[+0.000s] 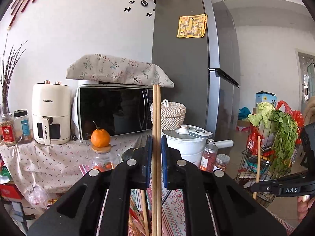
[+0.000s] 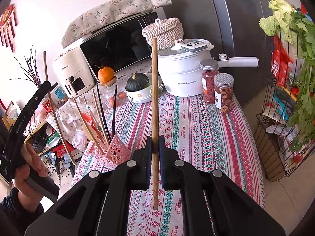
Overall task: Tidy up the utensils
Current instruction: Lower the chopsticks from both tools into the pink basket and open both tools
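Observation:
My left gripper (image 1: 156, 143) is shut on a pair of wooden chopsticks (image 1: 156, 118) held upright, well above the table. My right gripper (image 2: 155, 143) is shut on a single wooden chopstick (image 2: 155, 90), also upright, above the patterned tablecloth (image 2: 196, 127). A pink perforated utensil holder (image 2: 110, 153) stands at the table's left edge and holds several wooden and black chopsticks and a wooden spoon. The left gripper with its chopsticks (image 2: 50, 102) shows at the left of the right wrist view, beside the holder. The right gripper's chopstick (image 1: 258, 163) shows at the right of the left wrist view.
At the table's back stand a white electric pot (image 2: 185, 74), two lidded jars (image 2: 223, 92), a bowl with a dark squash (image 2: 137, 84) and a glass jar topped with an orange (image 2: 106, 74). A microwave (image 1: 114, 110), air fryer (image 1: 51, 114) and fridge (image 1: 187, 59) stand behind. A wire vegetable rack (image 2: 279, 127) is right.

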